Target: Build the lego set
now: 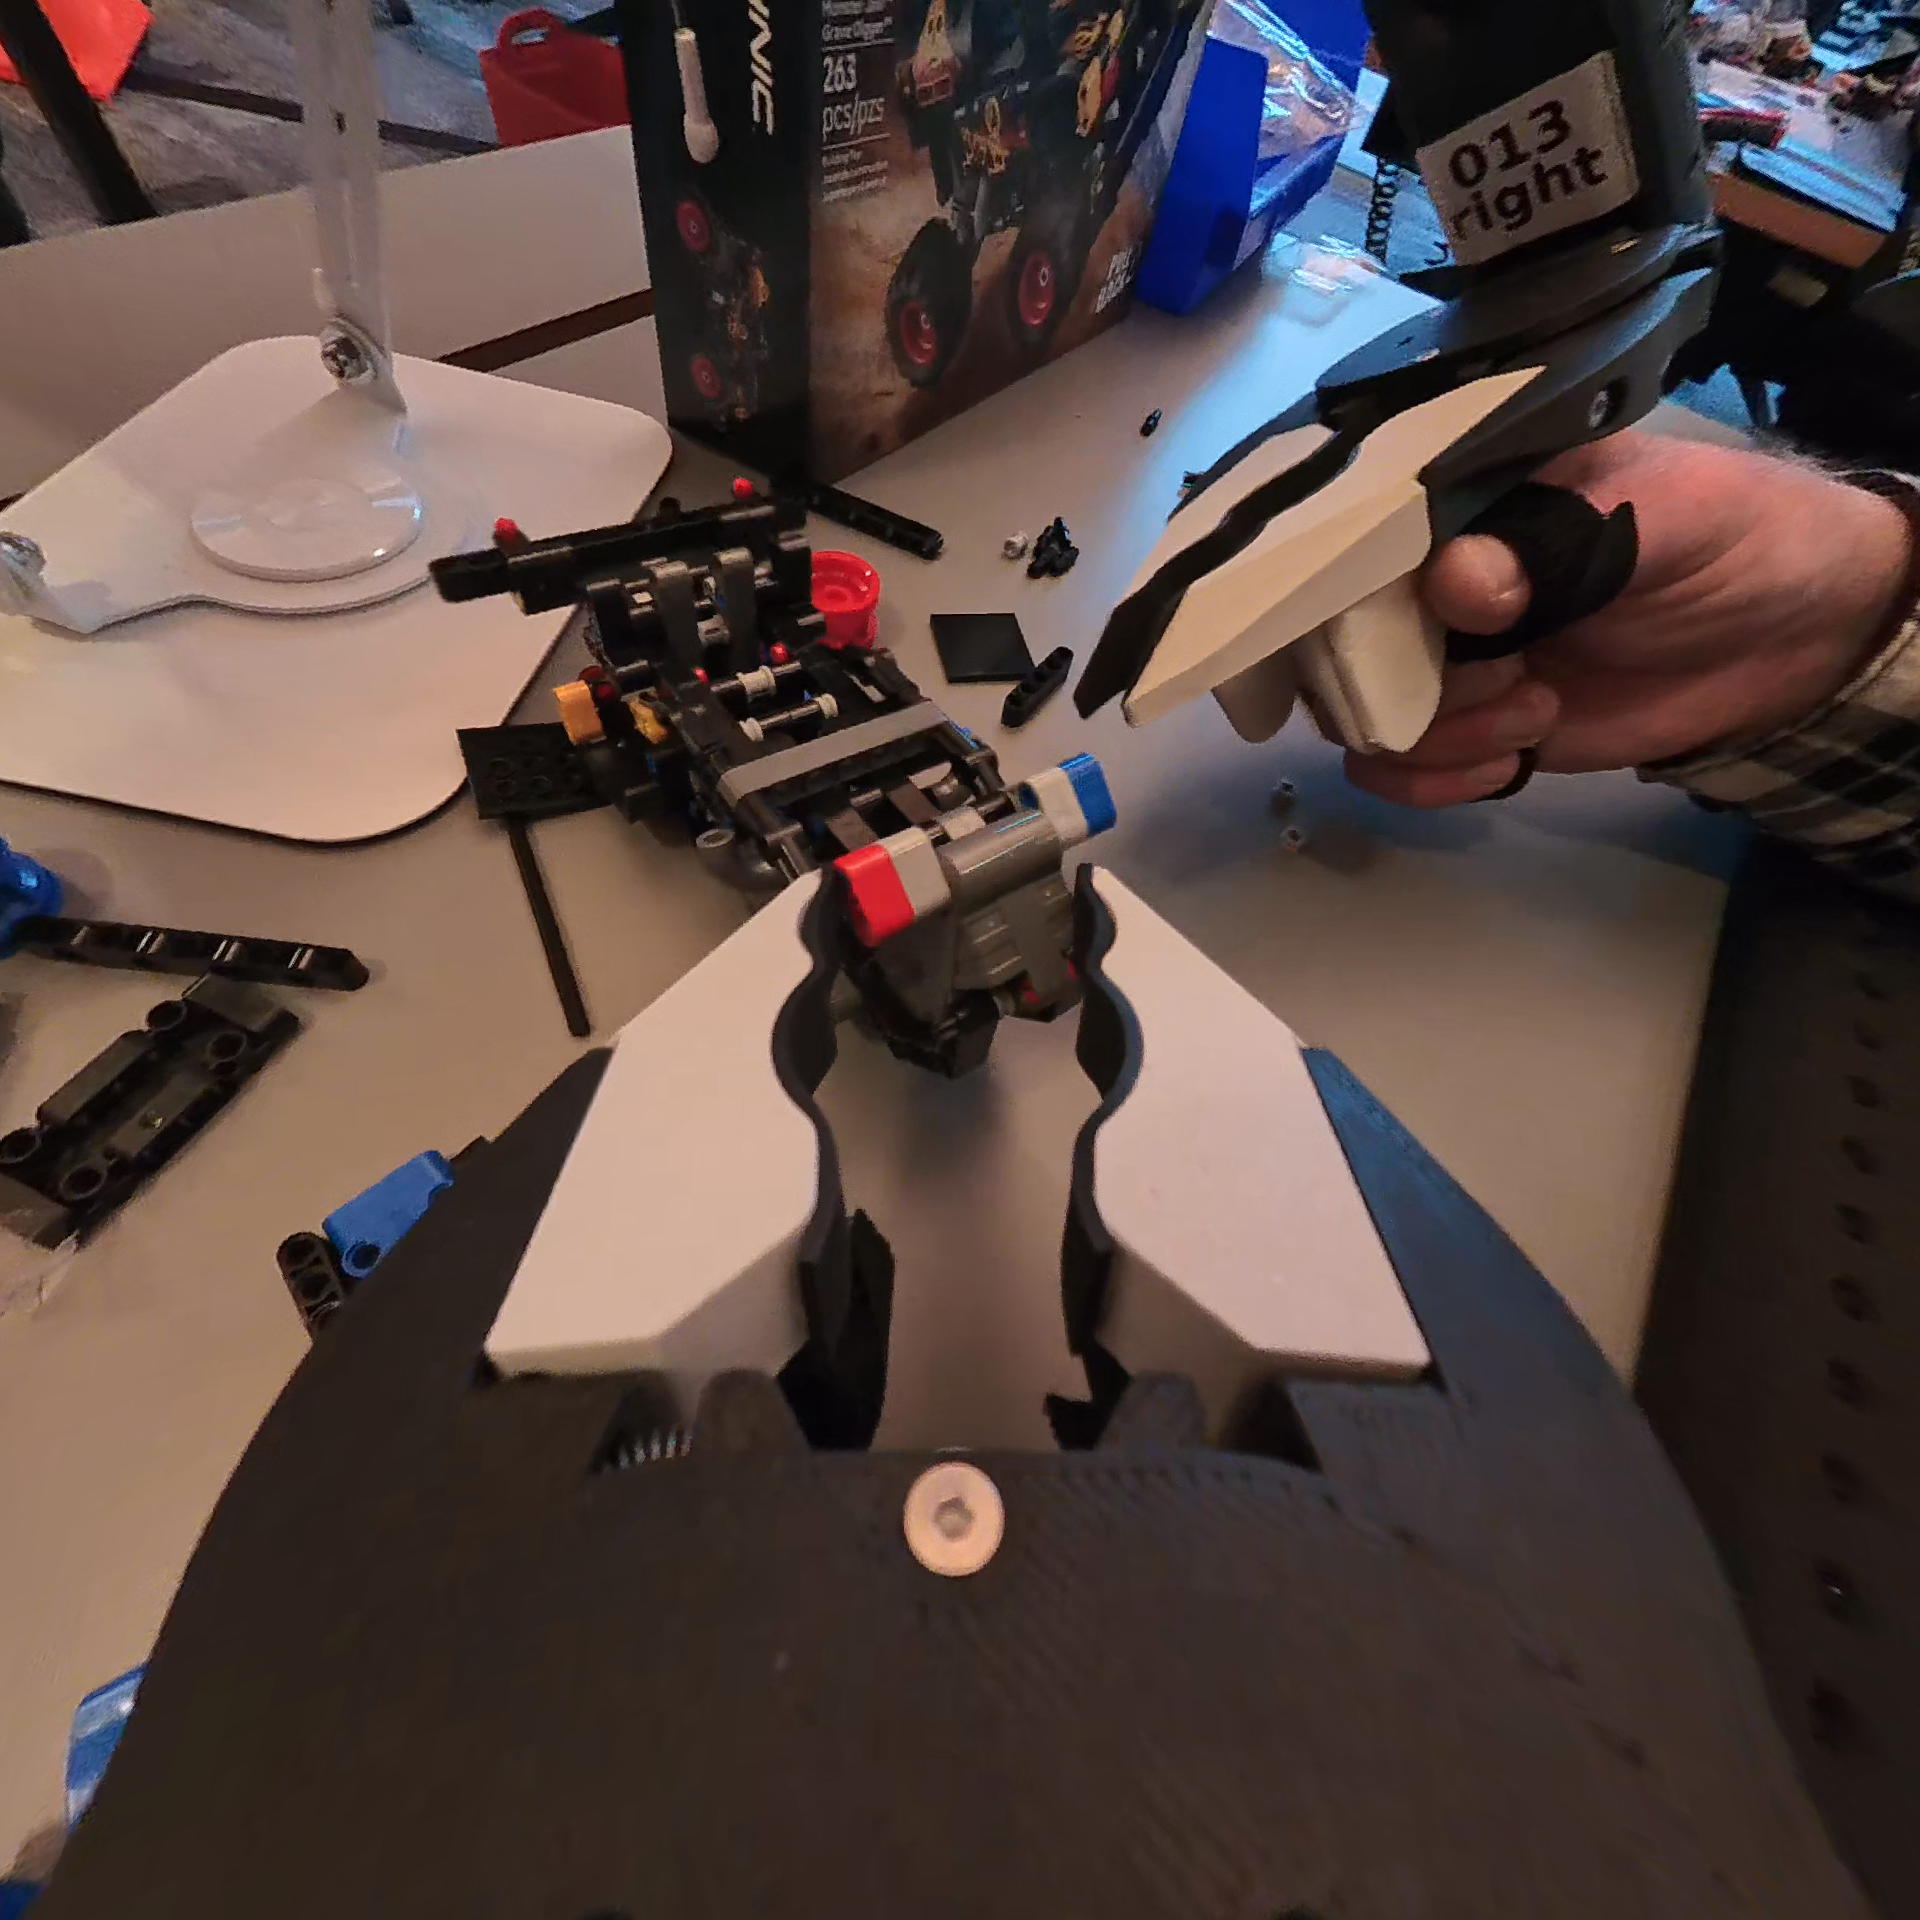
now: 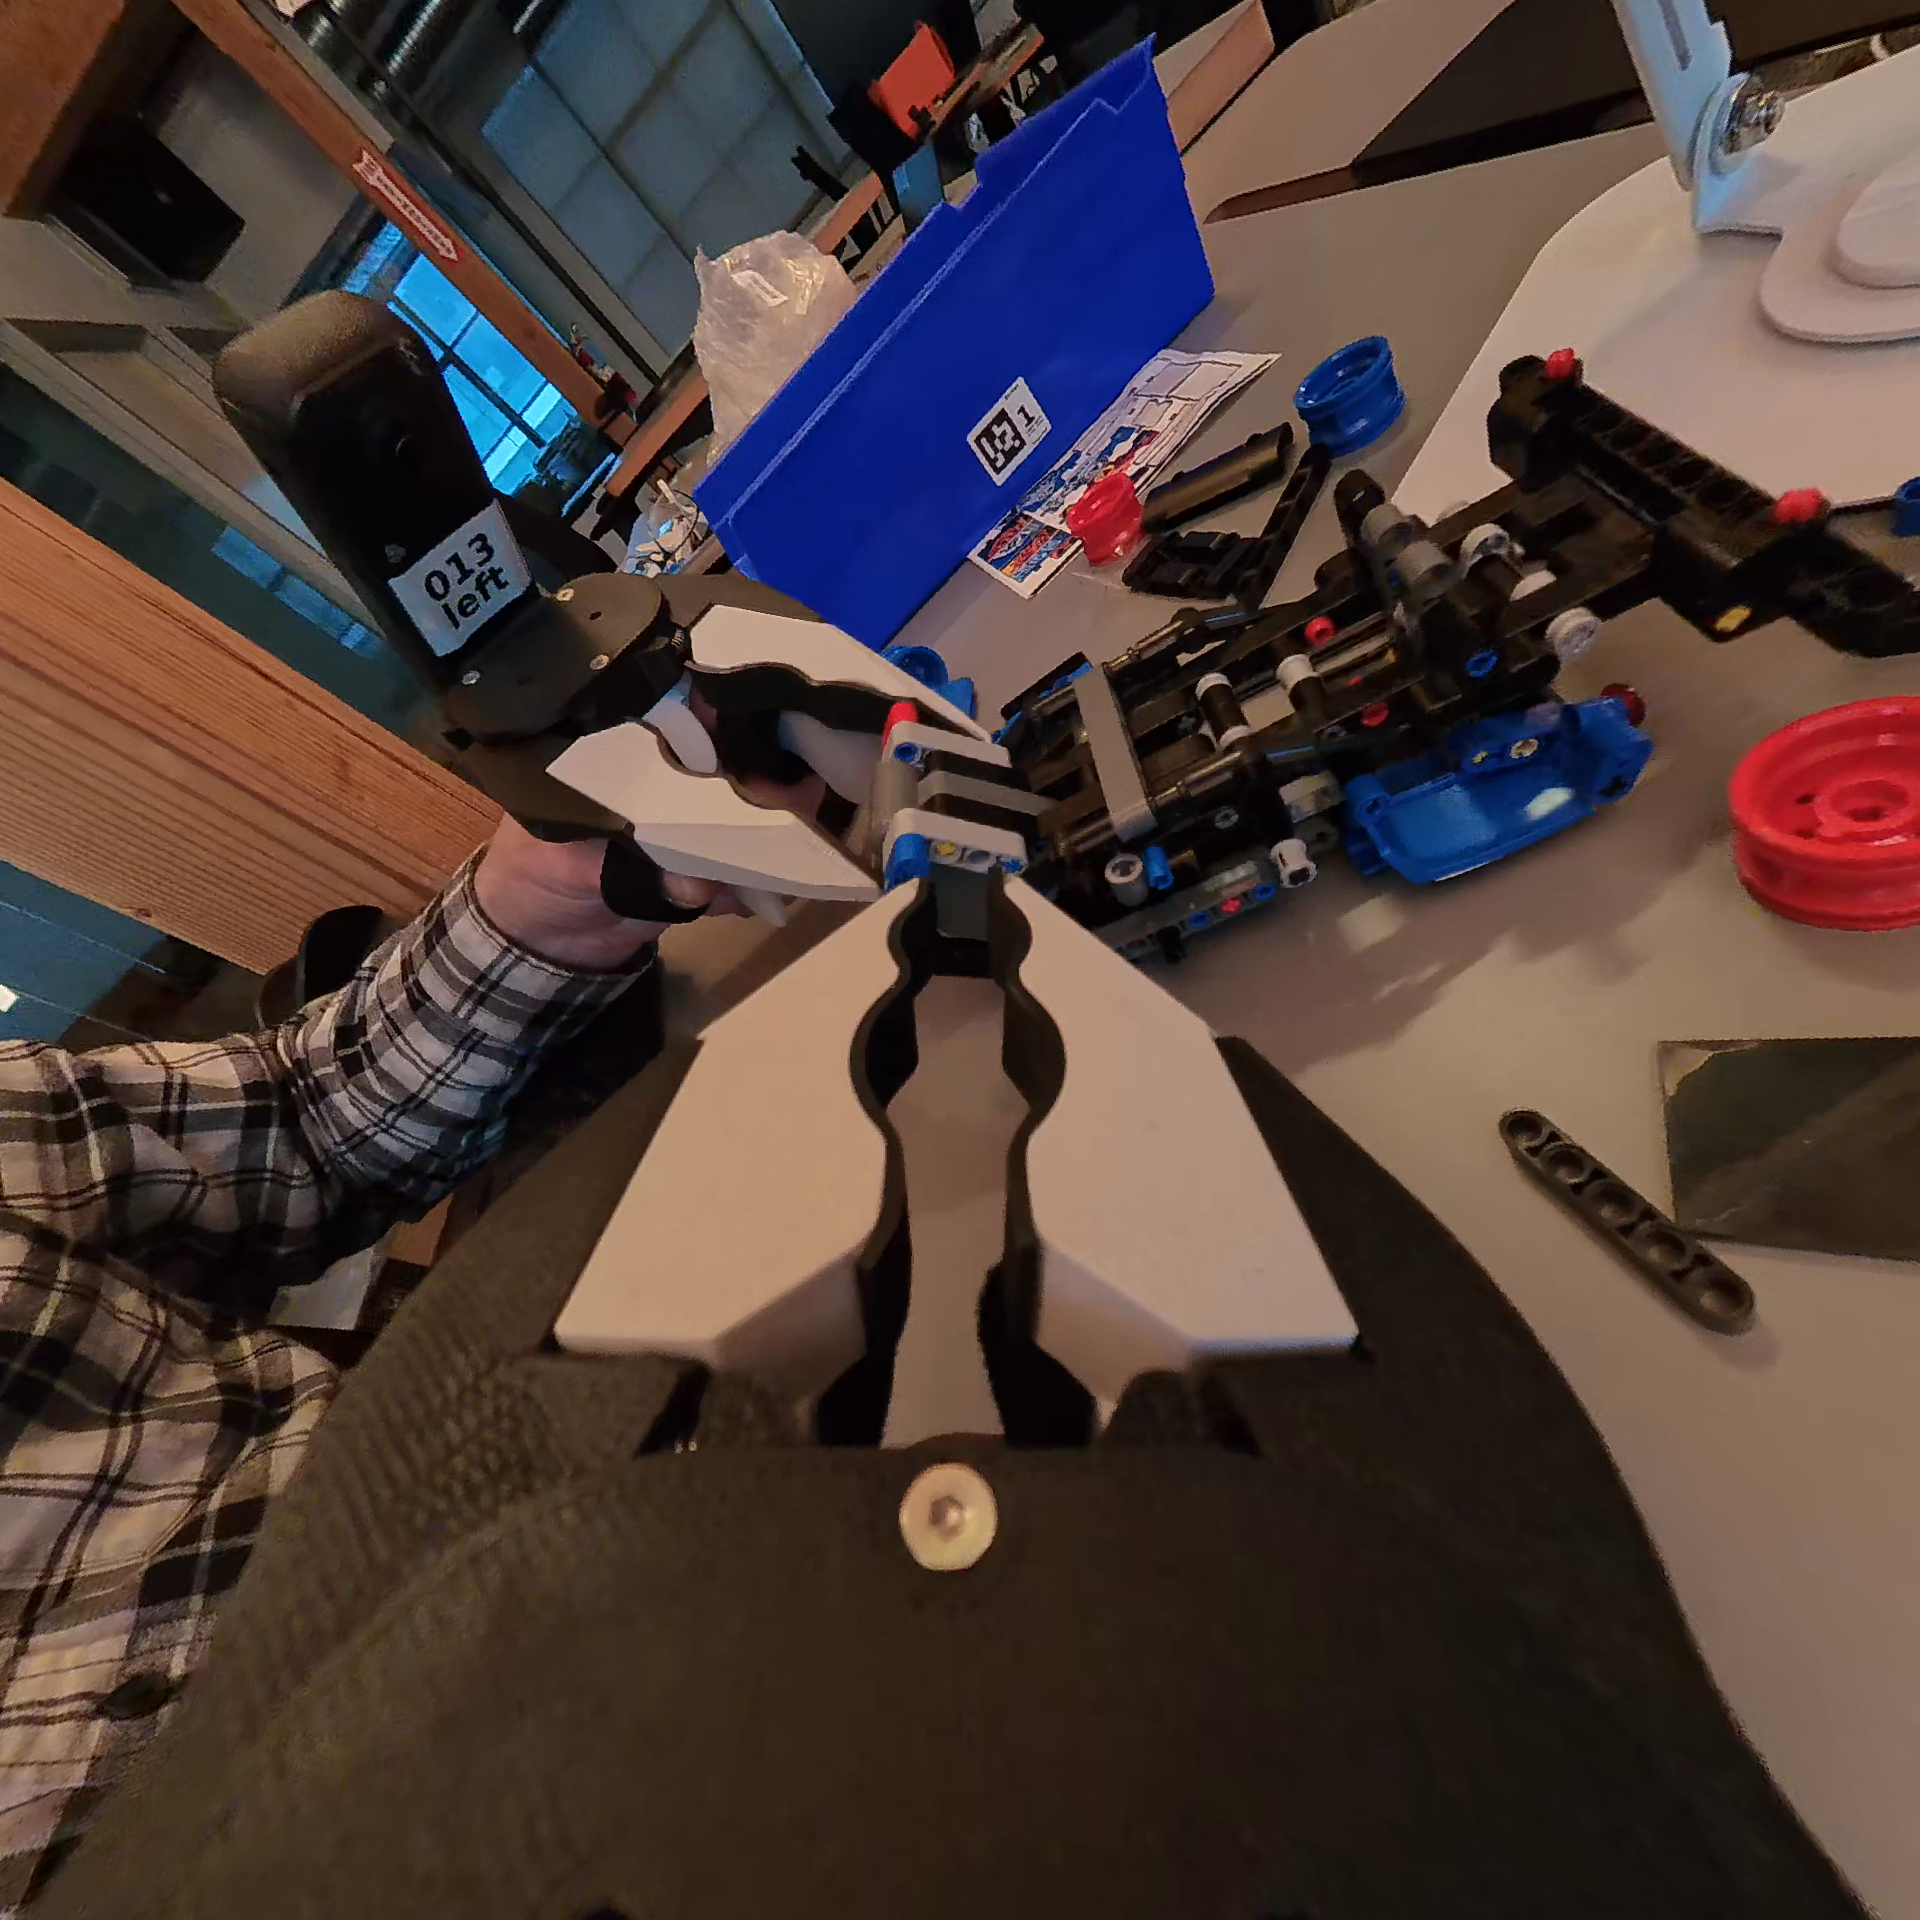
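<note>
Lego chassis [image 1: 769, 727], seen from the left wrist view, lies on the grey surface [image 1: 1403, 1039] just in front of the set's box [image 1: 883, 229] as a long black frame with axles, grey beams and a red-white-blue bar across its near end. It looks roughly half built, I judge: no wheels are on it, and loose parts lie round the chassis, among them a red wheel hub [image 1: 847, 592] touching its far side, black beams [image 1: 197, 951] to its left and a black panel [image 1: 982, 646] to its right. The left hand-held gripper [image 1: 951, 914] is clenched on the grey block at the chassis's near end, a finger on either side. The right hand-held gripper [image 1: 1107, 696] hovers above and right of the chassis, apart from it, its fingers nearly together with nothing between them that I can see. In the right wrist view the chassis [image 2: 1351, 717] stretches away on the surface, a blue body shell [image 2: 1475, 800] just beside it, a large red wheel [image 2: 1834, 821] to its right and a blue bin [image 2: 966, 364] behind. There the right hand-held gripper [image 2: 961, 914] is near the same end block; whether it touches, I cannot tell.
</note>
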Demonstrator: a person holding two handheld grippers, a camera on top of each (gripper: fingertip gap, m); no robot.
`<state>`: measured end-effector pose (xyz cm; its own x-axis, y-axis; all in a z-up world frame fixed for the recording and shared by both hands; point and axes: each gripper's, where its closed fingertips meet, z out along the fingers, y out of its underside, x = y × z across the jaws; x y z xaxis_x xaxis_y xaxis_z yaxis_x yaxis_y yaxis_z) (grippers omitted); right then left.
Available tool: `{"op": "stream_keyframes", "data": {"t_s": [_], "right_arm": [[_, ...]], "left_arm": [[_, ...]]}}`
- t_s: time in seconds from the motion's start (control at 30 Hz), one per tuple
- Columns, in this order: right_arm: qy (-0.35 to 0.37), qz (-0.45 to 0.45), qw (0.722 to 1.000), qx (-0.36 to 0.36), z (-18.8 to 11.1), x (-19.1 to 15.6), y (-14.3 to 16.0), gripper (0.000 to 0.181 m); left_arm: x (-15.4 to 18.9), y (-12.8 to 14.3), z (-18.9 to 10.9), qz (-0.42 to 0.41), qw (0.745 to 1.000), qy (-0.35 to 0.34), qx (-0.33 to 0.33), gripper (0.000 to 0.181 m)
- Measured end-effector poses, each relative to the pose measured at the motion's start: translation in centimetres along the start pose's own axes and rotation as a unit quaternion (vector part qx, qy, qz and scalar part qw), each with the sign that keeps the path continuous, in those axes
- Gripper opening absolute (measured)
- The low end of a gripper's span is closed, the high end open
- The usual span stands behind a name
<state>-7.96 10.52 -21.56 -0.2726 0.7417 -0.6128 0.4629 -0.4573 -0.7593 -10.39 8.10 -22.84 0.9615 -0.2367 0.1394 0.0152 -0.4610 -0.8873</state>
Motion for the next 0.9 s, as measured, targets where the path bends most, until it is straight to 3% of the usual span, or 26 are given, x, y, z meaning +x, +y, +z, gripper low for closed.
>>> {"op": "stream_keyframes", "data": {"t_s": [0.5, 0.9], "right_arm": [[0.008, -0.037, 0.999, 0.012, -1.2, -0.2, -1.0, 0.008], [0.02, -0.056, 0.998, 0.006, -1.3, -0.1, -0.9, 0.01]], "left_arm": [[1.5, 0.9, -1.6, 0.014, 0.996, 0.085, -0.029, 0.04], [1.0, 0.8, -2.4, 0.008, 0.997, 0.076, -0.019, 0.047]]}}
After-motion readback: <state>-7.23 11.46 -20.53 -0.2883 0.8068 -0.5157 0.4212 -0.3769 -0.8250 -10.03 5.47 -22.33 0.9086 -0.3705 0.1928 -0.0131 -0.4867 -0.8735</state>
